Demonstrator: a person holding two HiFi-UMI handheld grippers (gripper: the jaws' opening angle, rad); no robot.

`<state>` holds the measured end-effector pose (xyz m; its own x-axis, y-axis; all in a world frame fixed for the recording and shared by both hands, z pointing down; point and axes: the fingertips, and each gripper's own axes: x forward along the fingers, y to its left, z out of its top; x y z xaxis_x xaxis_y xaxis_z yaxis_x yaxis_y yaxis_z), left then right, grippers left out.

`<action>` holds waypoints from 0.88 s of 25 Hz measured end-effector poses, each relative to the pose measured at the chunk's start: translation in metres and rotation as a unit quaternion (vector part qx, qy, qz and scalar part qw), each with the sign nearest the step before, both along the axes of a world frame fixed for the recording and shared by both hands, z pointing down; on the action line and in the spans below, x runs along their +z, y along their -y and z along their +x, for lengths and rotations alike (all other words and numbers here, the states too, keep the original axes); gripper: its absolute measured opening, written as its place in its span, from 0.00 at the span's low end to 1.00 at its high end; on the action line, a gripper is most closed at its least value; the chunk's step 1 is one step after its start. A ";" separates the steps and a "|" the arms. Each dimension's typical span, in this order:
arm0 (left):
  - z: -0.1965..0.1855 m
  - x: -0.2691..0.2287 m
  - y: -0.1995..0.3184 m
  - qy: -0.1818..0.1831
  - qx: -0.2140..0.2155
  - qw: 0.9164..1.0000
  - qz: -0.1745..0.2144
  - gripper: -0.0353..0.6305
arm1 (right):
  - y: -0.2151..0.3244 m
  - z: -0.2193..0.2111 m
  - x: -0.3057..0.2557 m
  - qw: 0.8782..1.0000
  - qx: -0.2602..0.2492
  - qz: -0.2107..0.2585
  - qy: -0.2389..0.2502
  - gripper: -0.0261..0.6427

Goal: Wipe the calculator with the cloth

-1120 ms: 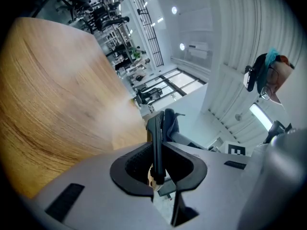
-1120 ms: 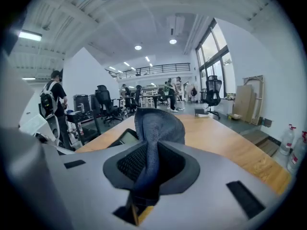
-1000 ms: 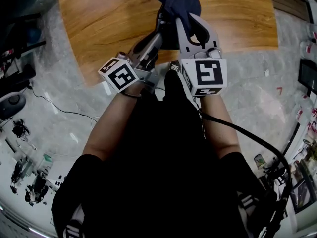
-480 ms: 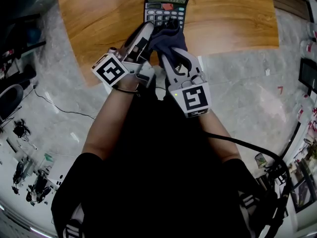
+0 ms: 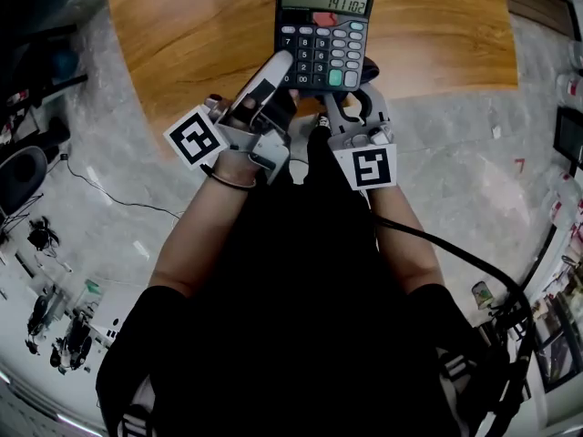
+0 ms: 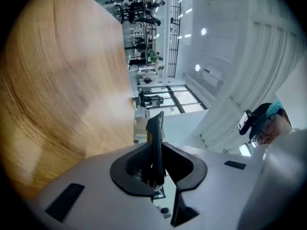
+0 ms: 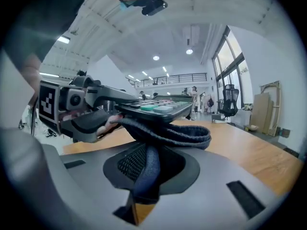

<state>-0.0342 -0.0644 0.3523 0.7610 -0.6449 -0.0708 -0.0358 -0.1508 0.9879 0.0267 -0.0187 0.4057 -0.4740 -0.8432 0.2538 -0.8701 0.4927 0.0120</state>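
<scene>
Gripping the calculator (image 5: 323,39) by its lower left corner, your left tongs (image 5: 278,69) are clamped narrowly on its thin edge. They carry it clear above the wooden desk (image 5: 182,35), with the keys and the display's digits facing up toward you. Your right tongs (image 7: 146,169) are pinched on a dark blue cloth (image 7: 168,134), which bunches into a folded loop just ahead of them. That loop sits right under the calculator's near edge, apparently touching its underside. From above, the cloth is almost wholly hidden beneath the calculator, and your two tongs sit close side by side.
</scene>
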 end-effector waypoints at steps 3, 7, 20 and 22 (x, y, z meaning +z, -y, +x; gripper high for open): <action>0.000 0.001 -0.004 -0.008 0.011 1.000 -0.008 0.16 | 0.018 0.015 -0.005 0.999 0.006 0.038 -0.012 0.14; -0.001 0.001 -0.003 -0.023 0.011 1.000 -0.016 0.16 | 0.045 0.036 -0.013 0.997 0.006 0.070 -0.045 0.14; 0.001 -0.010 0.000 -0.071 0.002 0.997 -0.031 0.16 | 0.079 0.036 -0.046 0.990 0.011 0.135 -0.034 0.14; 0.002 -0.013 0.000 -0.070 0.001 0.997 -0.026 0.16 | 0.066 0.021 -0.047 0.991 -0.009 0.135 -0.016 0.14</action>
<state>-0.0325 -0.0644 0.3392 0.7472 -0.6490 -0.1430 0.1035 -0.0988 0.9897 0.0472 -0.0848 0.3589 -0.4849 -0.8739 0.0351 -0.8582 0.4831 0.1737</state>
